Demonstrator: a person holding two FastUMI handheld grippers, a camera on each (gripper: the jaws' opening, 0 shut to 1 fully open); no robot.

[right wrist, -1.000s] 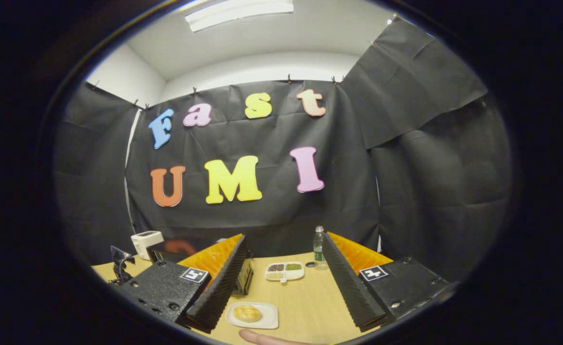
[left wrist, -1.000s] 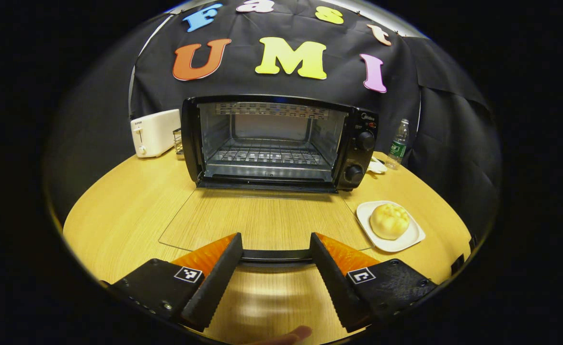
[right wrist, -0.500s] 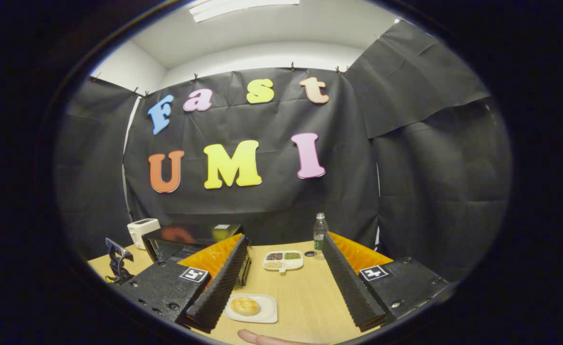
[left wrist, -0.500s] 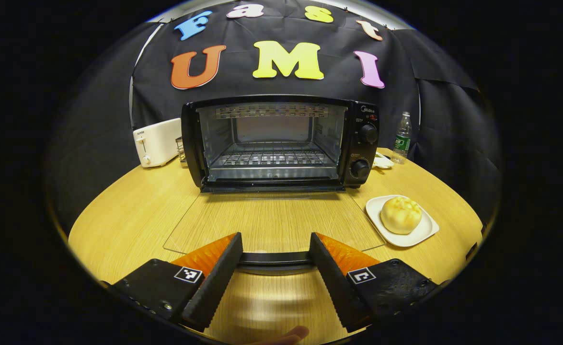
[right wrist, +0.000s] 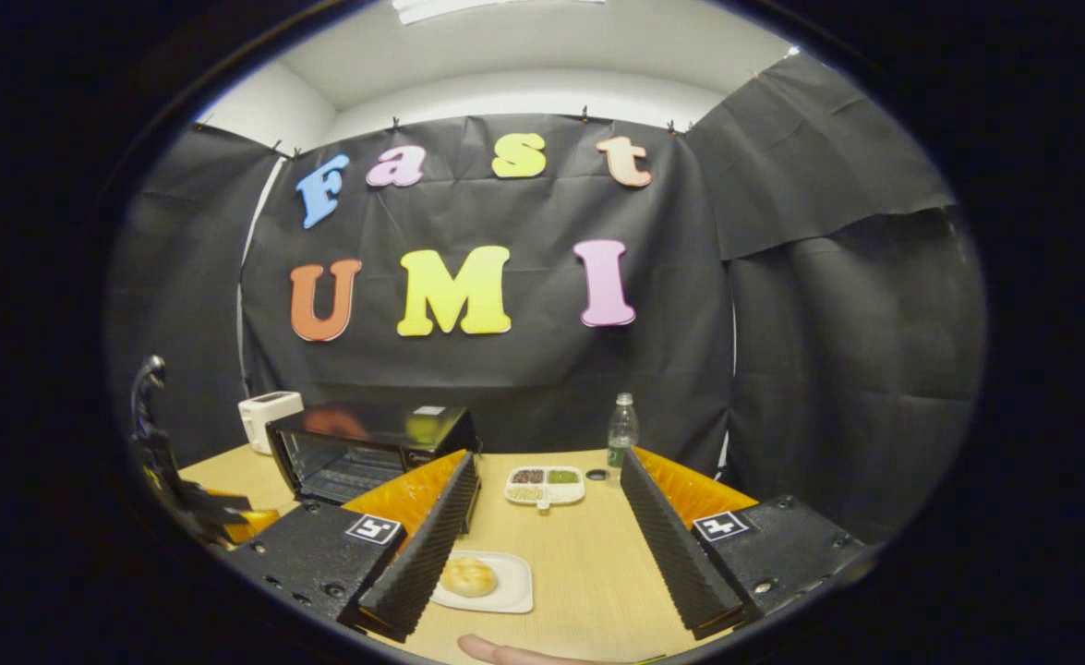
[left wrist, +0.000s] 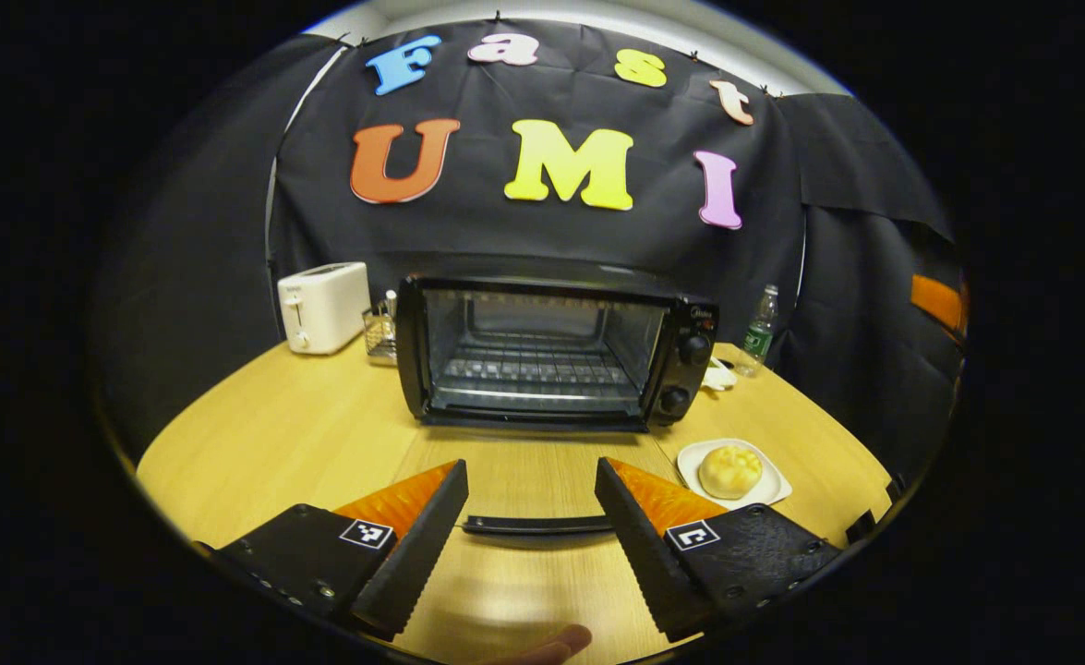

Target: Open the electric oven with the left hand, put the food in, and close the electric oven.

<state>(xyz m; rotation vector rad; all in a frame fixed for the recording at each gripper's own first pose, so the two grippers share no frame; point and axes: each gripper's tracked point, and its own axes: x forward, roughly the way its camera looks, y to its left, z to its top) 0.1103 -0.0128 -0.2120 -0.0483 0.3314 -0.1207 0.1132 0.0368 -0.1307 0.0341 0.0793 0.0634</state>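
Note:
The black electric oven [left wrist: 542, 356] stands at the back of the table with its glass door folded down flat and the wire rack bare inside. The door's black handle [left wrist: 537, 526] lies between the wide-apart fingers of my left gripper [left wrist: 531, 476], which is open and does not press on it. A yellow bun [left wrist: 731, 469] rests on a white plate [left wrist: 773, 485] to the right of the door. In the right gripper view the bun [right wrist: 468, 577] sits low, just ahead of my open, empty right gripper [right wrist: 549, 466], with the oven [right wrist: 371, 448] at left.
A white toaster [left wrist: 323, 305] and a small wire basket [left wrist: 378, 331] stand left of the oven. A water bottle [right wrist: 622, 429] and a divided dish of grains [right wrist: 545, 485] sit behind the plate. The other gripper [right wrist: 182, 489] shows at the left edge.
My left gripper has drawn back and risen from the oven, which now looks smaller and farther off. The right gripper view has tipped downward, bringing more of the oven and table into sight.

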